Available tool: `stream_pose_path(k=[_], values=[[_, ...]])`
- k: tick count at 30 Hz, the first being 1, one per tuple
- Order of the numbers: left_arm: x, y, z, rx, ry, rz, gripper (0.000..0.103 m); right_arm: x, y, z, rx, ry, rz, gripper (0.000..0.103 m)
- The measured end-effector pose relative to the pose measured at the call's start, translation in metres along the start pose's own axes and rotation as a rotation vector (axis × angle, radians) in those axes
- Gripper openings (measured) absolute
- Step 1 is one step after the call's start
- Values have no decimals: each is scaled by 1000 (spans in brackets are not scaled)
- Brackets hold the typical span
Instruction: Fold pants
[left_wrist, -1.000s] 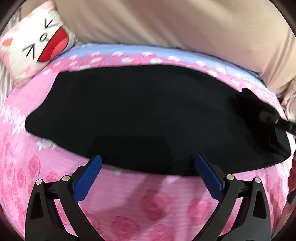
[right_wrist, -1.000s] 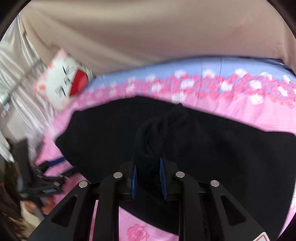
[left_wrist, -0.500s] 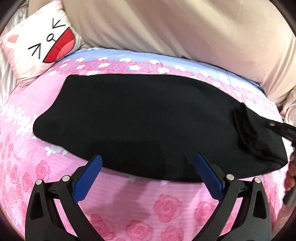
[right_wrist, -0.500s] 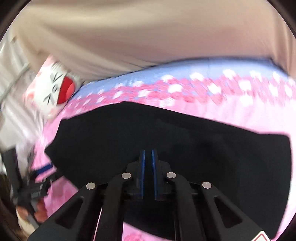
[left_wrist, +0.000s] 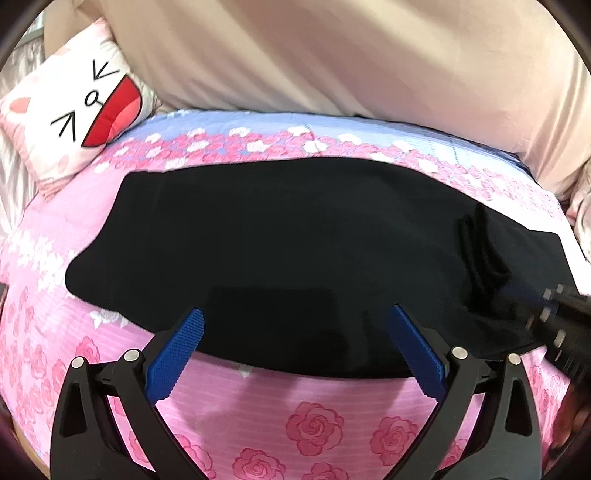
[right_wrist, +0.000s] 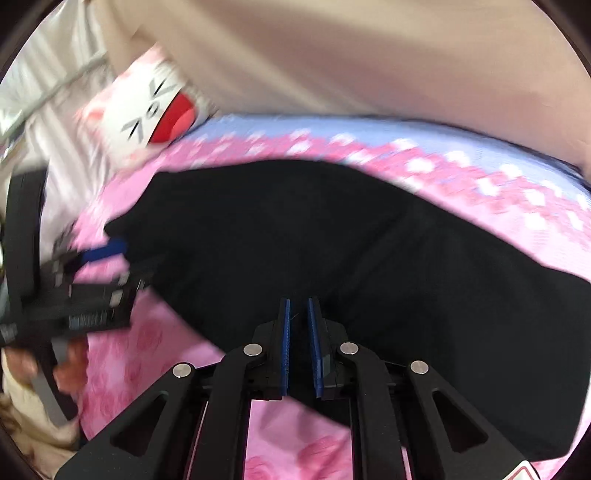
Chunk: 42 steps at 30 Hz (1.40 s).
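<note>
Pink rose-print bedsheet (left_wrist: 314, 424) carries the matte black pants (left_wrist: 295, 243), lying flat with a bunched ridge at 3 o'clock. Your left gripper (left_wrist: 295, 332) gapes wide with nothing between its fingers; your right gripper (right_wrist: 299, 332) is slightly parted over the cloth, gripping nothing. A cat-face pillow (left_wrist: 74, 114) sits at 10 o'clock.

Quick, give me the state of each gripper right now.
Left gripper: open, holding nothing, at the near edge of the black pants.
Right gripper: narrow gap, over the pants; grip cannot be told.

Left claw (left_wrist: 295, 350) spread wide; right claw (right_wrist: 299, 343) narrowly parted, gripping nothing.
</note>
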<state>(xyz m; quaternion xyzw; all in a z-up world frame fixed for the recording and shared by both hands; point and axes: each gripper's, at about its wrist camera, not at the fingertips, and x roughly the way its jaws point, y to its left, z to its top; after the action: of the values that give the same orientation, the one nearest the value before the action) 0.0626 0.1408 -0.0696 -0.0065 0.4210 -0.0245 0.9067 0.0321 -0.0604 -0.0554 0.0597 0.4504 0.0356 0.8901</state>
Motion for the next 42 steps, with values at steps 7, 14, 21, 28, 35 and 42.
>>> stream_pose_path(k=[7,14,21,28,35,42], values=[[-1,11,-5,-19,10,19,98,29,3,-5,-21,32,-32,9],[-4,26,-1,-66,-9,34,98,22,9,-8,-7,47,101,0],[-22,78,14,-121,-48,144,98,-31,117,-60,-299,156,559,4],[-55,97,6,-185,-104,165,98,-20,21,-19,-62,-41,74,20],[-47,73,3,-140,-81,116,98,19,-7,-14,-46,27,39,19],[-40,65,5,-130,-74,97,98,40,-2,-1,-57,30,20,2]])
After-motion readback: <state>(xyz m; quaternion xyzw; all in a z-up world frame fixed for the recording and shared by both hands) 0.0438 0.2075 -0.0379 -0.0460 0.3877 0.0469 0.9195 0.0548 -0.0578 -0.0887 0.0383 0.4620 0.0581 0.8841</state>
